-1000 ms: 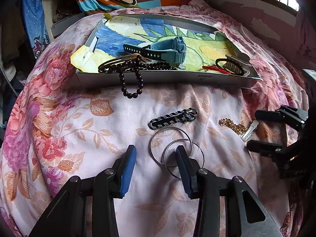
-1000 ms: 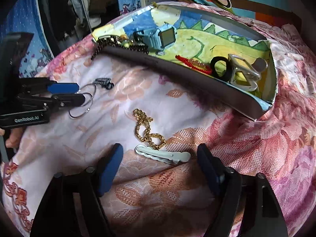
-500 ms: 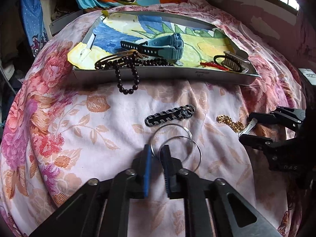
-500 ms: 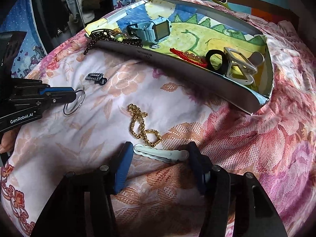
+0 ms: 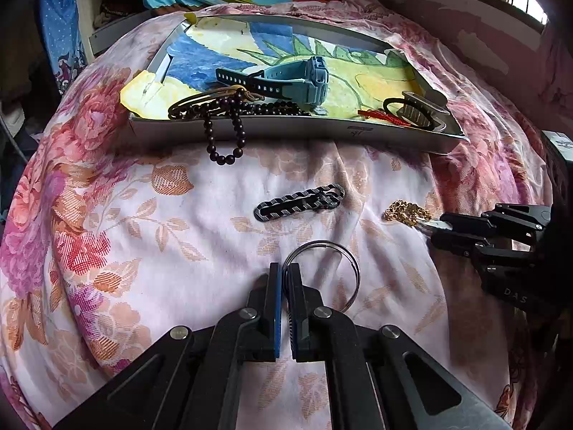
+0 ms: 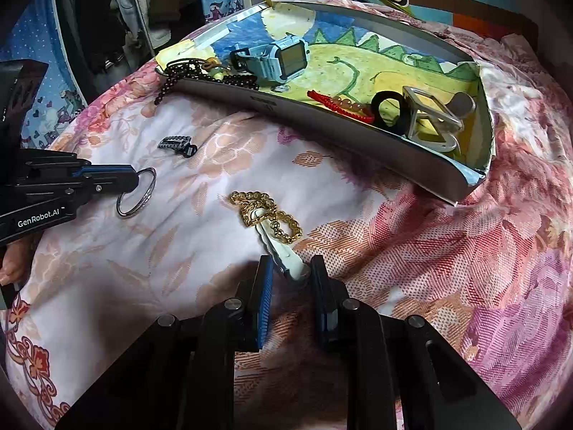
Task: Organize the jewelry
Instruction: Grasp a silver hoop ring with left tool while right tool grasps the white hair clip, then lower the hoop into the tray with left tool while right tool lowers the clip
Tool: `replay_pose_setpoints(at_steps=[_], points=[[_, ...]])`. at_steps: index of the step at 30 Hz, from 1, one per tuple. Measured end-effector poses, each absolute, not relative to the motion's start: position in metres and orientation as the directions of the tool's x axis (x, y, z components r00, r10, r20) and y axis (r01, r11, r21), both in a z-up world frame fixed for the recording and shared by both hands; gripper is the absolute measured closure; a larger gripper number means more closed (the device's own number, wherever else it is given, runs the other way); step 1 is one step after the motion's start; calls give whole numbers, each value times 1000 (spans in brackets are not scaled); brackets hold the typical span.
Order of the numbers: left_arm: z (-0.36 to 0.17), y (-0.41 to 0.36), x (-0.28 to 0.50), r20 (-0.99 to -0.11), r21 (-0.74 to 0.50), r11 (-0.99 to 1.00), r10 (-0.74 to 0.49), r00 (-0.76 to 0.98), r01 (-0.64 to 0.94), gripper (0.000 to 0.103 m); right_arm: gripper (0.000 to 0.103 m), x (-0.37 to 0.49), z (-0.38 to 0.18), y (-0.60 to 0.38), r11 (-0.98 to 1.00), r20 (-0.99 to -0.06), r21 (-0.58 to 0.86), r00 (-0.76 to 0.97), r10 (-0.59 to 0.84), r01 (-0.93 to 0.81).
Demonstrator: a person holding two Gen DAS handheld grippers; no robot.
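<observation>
My left gripper (image 5: 284, 273) is shut on the near edge of two silver rings (image 5: 352, 268), which lie on the flowered bedspread; the right wrist view shows them at the left gripper's tip (image 6: 138, 197). My right gripper (image 6: 290, 267) is closing, its pads at both sides of a white hair clip (image 6: 286, 265) that points away from me. A gold chain (image 6: 266, 215) lies over the clip's far end. Behind them sits the picture-lined tray (image 5: 322, 132), holding a blue watch (image 5: 304, 79), red cord (image 5: 379, 114) and dark beads (image 5: 222, 132) hanging over its rim.
A black-and-white striped clip (image 5: 301, 202) lies on the bedspread between the rings and the tray. A black loop (image 6: 390, 114) and a metal clip (image 6: 429, 122) fill the tray's right end. A person's fingertip (image 6: 10, 268) shows at the left edge. Clothes hang beyond the bed.
The left jaws closed from wide open onto the rings' edge. The right jaws narrowed around the white clip, which swung from lying crosswise to pointing away, dragging the gold chain slightly.
</observation>
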State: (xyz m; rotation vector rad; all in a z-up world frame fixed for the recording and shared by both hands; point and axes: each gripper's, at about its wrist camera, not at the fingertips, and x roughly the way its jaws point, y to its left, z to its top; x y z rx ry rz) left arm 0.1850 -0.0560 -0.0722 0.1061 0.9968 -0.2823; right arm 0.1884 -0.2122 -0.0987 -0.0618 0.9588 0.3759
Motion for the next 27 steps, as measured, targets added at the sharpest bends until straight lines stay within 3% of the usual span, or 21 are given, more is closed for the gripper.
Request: replay_pose_setpoints(at_steps=[17,27], points=[[-58,-60,177,-813,-59,953,-218,539,296,100,90,169,-84,-191,885,-801,177,459,384,-432],[-30,-52,176,-721,-77,967,-223,656,244,100,90,168,-51,-202,920,-663,97,665,344,-379]])
